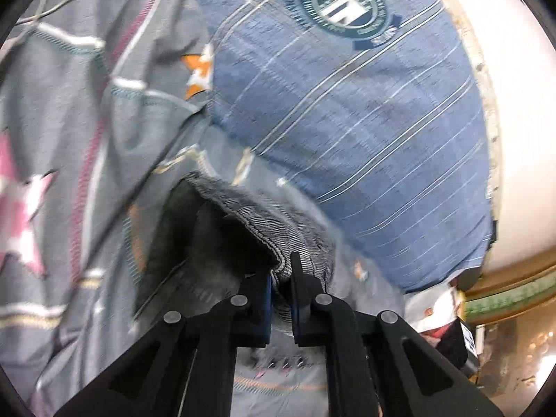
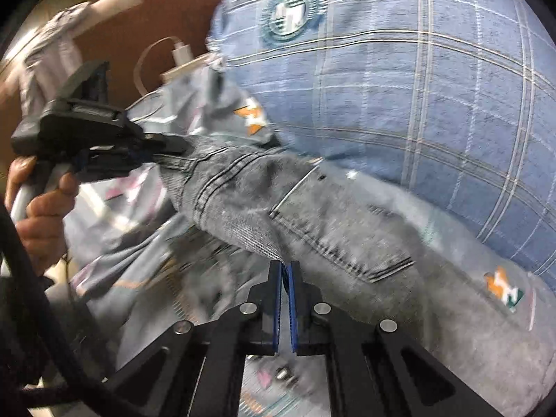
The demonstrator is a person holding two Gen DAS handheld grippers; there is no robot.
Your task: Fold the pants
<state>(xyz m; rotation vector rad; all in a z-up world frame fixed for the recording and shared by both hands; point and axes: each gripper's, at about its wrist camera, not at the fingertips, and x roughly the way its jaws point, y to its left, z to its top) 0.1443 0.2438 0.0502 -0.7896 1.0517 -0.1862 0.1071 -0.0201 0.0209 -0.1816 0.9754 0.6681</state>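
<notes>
**Jeans held up between your two grippers**

Jeans (image 2: 312, 215) of grey washed denim hang stretched between both grippers, above a grey bedsheet (image 1: 69, 132) printed with pink and orange stars. Your left gripper (image 1: 280, 278) is closed on a hemmed edge of the denim; the cloth is pinched between its blue pads. In the right wrist view this same gripper (image 2: 166, 149) appears on the left side, with your left hand (image 2: 41, 205) around its handle. Your right gripper (image 2: 285, 278) is clamped on another edge of the jeans, near a stitched pocket (image 2: 347, 243). Just behind the jeans lies a blue checked pillow (image 1: 347, 104) with a round green emblem (image 1: 344, 3). A white charger cable (image 2: 146, 66) lies near the pillow.
</notes>
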